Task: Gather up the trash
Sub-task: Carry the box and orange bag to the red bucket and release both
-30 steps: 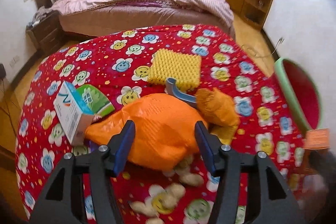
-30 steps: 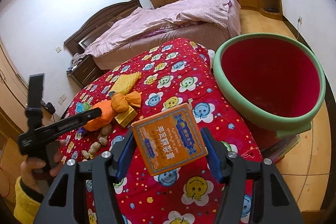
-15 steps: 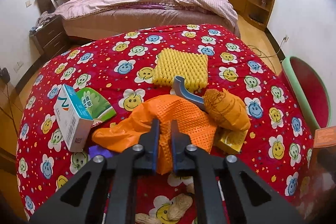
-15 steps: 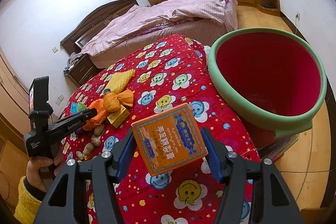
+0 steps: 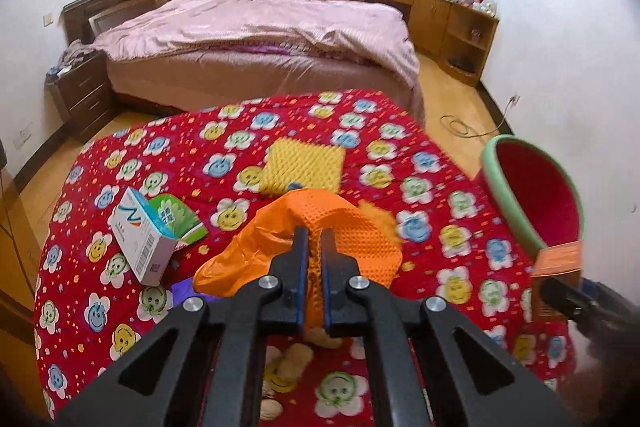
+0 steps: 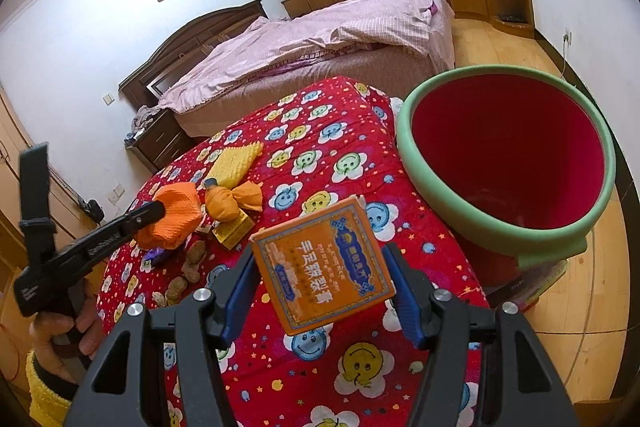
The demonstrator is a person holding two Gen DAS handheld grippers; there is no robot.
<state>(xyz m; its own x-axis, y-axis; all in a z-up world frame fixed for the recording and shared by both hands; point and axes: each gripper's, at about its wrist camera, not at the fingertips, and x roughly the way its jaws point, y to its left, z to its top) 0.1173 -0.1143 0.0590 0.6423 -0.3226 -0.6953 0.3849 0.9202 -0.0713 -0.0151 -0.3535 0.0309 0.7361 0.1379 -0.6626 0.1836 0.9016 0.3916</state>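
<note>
My left gripper [image 5: 314,239] is shut on a crumpled orange plastic bag [image 5: 340,231] and holds it lifted above the red flowered table cover [image 5: 440,187]; it also shows in the right wrist view [image 6: 158,211] with the bag [image 6: 176,219]. My right gripper [image 6: 320,287] is shut on a flat orange box [image 6: 322,275], held above the table's right side, left of the red bin with a green rim [image 6: 508,151]. The bin also shows at the right of the left wrist view [image 5: 536,199].
On the table lie a yellow foam pad [image 5: 304,167], a white and blue carton [image 5: 140,239], a green packet [image 5: 176,215], an orange wrapped bundle [image 6: 230,203], a yellow box [image 6: 234,233] and several peanuts [image 6: 188,271]. A bed [image 5: 256,39] stands behind.
My left gripper closed on the orange bag and lifted it up off the table. My right gripper kept its hold on the orange box and moved slightly toward the bin.
</note>
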